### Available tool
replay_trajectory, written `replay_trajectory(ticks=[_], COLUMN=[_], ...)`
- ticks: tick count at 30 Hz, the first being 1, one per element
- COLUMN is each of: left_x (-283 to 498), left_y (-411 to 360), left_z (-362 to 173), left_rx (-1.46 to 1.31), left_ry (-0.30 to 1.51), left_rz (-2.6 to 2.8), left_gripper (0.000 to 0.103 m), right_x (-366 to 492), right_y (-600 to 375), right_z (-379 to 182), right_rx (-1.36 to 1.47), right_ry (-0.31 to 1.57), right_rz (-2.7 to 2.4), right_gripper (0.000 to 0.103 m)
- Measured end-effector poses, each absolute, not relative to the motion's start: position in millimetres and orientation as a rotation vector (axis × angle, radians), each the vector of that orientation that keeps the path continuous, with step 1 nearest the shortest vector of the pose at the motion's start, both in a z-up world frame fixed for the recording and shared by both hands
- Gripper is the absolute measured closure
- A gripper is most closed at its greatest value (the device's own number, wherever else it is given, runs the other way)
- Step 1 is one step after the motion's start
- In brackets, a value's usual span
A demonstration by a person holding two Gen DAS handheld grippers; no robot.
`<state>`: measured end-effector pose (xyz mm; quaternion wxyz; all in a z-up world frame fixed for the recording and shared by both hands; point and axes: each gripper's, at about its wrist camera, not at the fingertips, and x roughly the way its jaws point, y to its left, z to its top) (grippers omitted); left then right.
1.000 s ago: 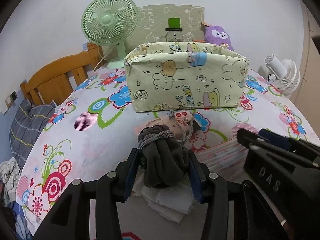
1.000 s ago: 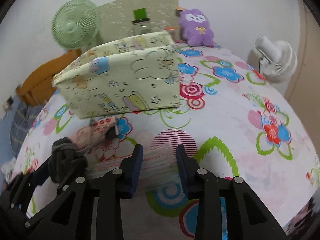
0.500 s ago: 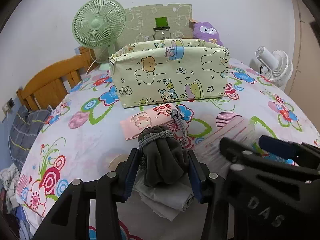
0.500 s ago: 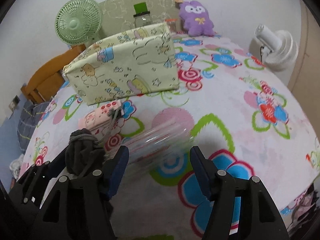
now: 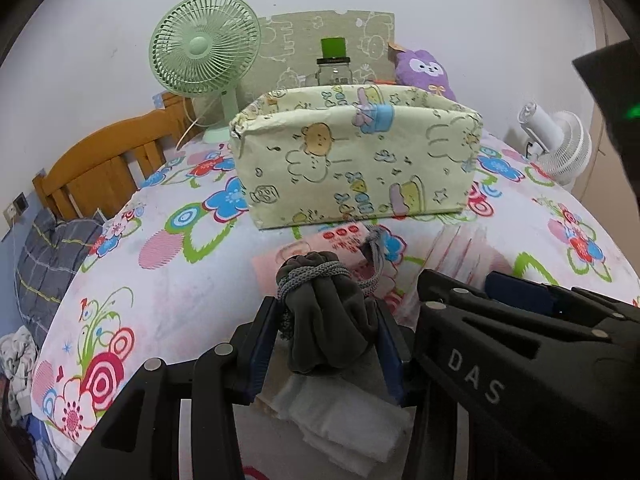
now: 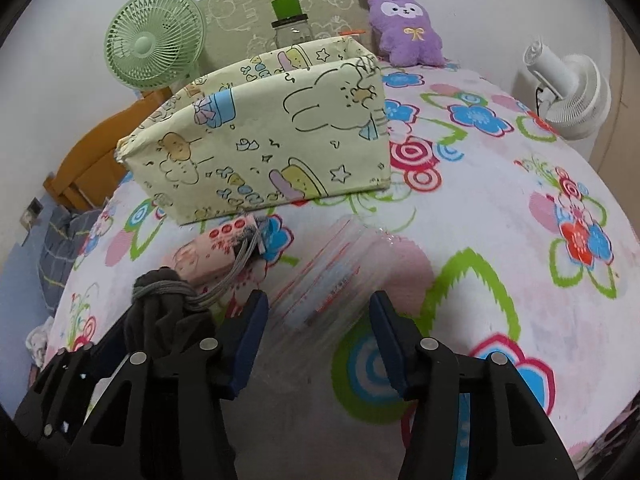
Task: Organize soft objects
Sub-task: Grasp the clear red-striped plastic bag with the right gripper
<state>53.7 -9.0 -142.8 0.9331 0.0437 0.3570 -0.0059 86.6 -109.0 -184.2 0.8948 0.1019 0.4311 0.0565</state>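
My left gripper [image 5: 326, 334] is shut on a dark grey drawstring pouch [image 5: 326, 312], held above the bed; the pouch also shows in the right wrist view [image 6: 160, 308]. My right gripper [image 6: 318, 336] is open, its jaws on either side of a clear plastic pack of pink tissues [image 6: 340, 276] lying on the flowered bedsheet [image 6: 500, 240]. A pink tissue packet [image 5: 340, 244] lies just in front of the cream cartoon-print fabric storage box [image 5: 356, 160], which stands open at mid bed [image 6: 260, 136]. White folded cloth [image 5: 348, 412] lies under the left gripper.
A green fan [image 5: 204, 46] and a jar with a green lid [image 5: 334, 66] stand behind the box. A purple plush [image 6: 406, 28] sits at the back, a white fan [image 6: 568, 92] at the right edge. The wooden bed frame [image 5: 100, 164] is at left.
My right gripper has opened from nearly shut and let go of the clear tissue pack, which now lies between its jaws. The left gripper keeps hold of the grey pouch.
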Motion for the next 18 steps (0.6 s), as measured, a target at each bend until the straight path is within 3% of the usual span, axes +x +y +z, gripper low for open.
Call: replay_trajectory(ticks=[10,11,18], left_x=[63.0,62.8,55.6], left_y=[-3.3,-3.9,-10.2], left_z=[-145.2,-144.7,-139.1], left_rx=[0.062,0.062,0.066], left_ry=[0.751,0.750,0.737], left_rz=[-0.009,-0.010,-0.020], left_gripper=[0.055,0.055,0.055], right_x=[91.1,90.4,81.8], right_y=[-101.8,-101.4,-105.3], right_z=[-181.6,-180.7,-174.4], right_rx=[0.179,0.176,0.193], right_ry=[0.864,0.861,0.840], right_rz=[0.114,0.114,0.121], right_gripper=[0.073,0.085,0.089])
